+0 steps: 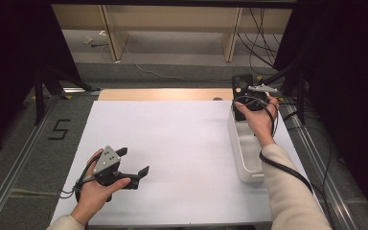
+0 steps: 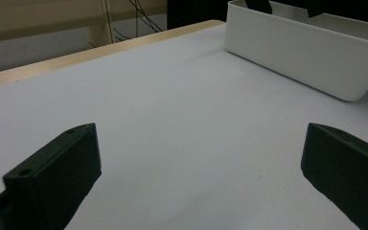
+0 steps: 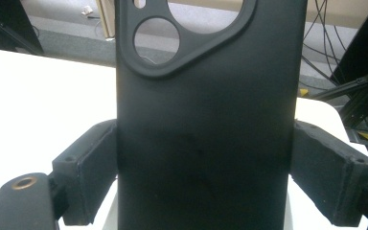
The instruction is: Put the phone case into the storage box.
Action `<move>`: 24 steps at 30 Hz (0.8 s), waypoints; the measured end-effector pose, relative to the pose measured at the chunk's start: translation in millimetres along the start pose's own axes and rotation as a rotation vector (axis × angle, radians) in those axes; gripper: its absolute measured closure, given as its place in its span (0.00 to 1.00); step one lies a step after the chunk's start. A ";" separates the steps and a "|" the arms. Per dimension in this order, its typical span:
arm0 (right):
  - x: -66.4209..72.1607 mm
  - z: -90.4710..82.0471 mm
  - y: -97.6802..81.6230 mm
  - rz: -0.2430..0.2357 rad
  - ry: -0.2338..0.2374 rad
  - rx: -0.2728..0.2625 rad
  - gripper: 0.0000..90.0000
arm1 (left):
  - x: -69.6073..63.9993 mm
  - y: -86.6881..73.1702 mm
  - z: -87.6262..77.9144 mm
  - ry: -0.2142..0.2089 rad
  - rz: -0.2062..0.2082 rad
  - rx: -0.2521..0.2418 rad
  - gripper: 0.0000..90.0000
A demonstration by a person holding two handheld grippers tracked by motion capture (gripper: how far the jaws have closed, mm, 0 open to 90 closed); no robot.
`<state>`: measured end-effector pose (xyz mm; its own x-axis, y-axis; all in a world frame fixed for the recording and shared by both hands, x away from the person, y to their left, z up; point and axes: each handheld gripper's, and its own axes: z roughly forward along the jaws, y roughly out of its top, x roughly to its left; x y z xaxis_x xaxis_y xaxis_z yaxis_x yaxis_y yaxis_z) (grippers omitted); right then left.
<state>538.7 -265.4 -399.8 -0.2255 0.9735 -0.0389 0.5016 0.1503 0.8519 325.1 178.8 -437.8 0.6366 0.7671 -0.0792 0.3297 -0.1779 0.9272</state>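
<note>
Right gripper view is dominated by a black phone case (image 3: 206,124), held upright between the two jaws, which stand against its left and right long edges; the camera cut-outs are at the top, so its long axis runs straight up and away from the gripper, in line with the jaws. The right gripper (image 3: 206,177) is thus closed on the case across its width, and the case is carried clear of the counter rather than resting on anything.

From the high view the case (image 1: 242,85) is seen at the far right of the counter, raised above the far end of a long white bin (image 1: 243,160), with the right hand (image 1: 258,115) directly behind it. The bin's long axis runs from near to far along the right edge of the white counter (image 1: 172,143), and its open top lies below and toward the person from the case. Any lowering of the case is judged to turn on this relation: the case hangs over the far end of the bin, so a short descent would bring it inside.

The left gripper (image 1: 132,167) is kept well apart, near the front left of the counter, with its jaws spread wide and nothing between them. The bin (image 2: 306,57) is seen from it across bare surface.
</note>
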 end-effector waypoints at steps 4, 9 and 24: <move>-0.2 1.5 -2.1 -0.001 -0.002 0.007 0.17 | 0.0 0.0 -0.1 0.000 0.000 0.000 0.00; -1.2 3.0 -3.9 0.000 -0.005 0.013 0.17 | 0.0 -0.1 0.0 0.000 0.001 0.001 0.00; 1.5 6.9 -4.9 0.004 -0.002 0.025 0.17 | -0.5 -0.1 0.3 -0.002 0.001 0.001 0.00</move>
<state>541.7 -263.5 -407.7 -0.2222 0.9743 -0.0367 0.5231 0.1509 0.8388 324.9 178.3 -438.0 0.6384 0.7656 -0.0790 0.3299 -0.1795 0.9268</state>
